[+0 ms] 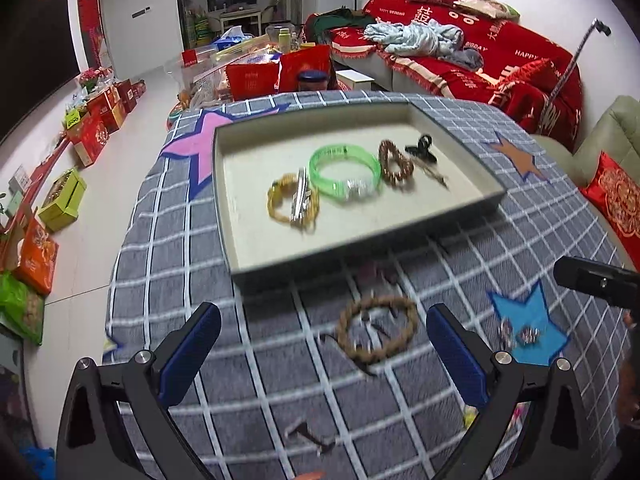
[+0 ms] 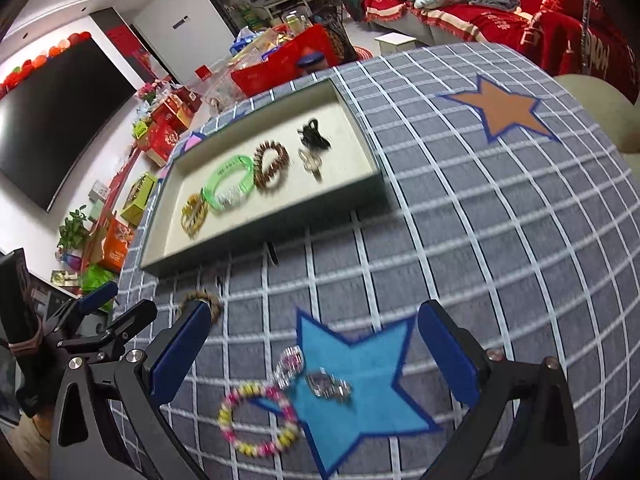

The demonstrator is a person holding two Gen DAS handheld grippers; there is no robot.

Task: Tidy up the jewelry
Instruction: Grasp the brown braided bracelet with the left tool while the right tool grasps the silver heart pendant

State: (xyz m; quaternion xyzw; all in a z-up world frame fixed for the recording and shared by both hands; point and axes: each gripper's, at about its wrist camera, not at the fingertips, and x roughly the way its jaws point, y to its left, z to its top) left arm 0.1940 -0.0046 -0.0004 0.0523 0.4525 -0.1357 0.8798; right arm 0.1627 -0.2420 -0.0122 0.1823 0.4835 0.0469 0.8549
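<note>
A shallow beige tray (image 1: pixel 256 252) (image 2: pixel 344 112) on the checked cloth holds a yellow bead bracelet (image 1: pixel 280 200), a silver clip (image 1: pixel 301 196), a green bangle (image 1: pixel 345 172) (image 2: pixel 230 184), a brown bead bracelet (image 1: pixel 395 164) (image 2: pixel 272 164) and a black claw clip (image 1: pixel 420 146) (image 2: pixel 314 132). My left gripper (image 1: pixel 322 350) stands open over a tan bead bracelet (image 1: pixel 376 328) (image 2: pixel 214 302) lying on the cloth. My right gripper (image 2: pixel 314 352) stands open above a silver piece (image 2: pixel 328 386), a sparkly clip (image 2: pixel 290 362) and a pink-and-yellow bead bracelet (image 2: pixel 258 420) beside the blue star (image 2: pixel 360 380).
A small dark hairpin (image 1: pixel 310 436) lies on the cloth near me. The cloth's left edge drops to a floor crowded with boxes (image 1: pixel 92 136). A red-covered sofa (image 1: pixel 480 52) stands behind the table, and the other gripper's body (image 1: pixel 596 280) shows at the right.
</note>
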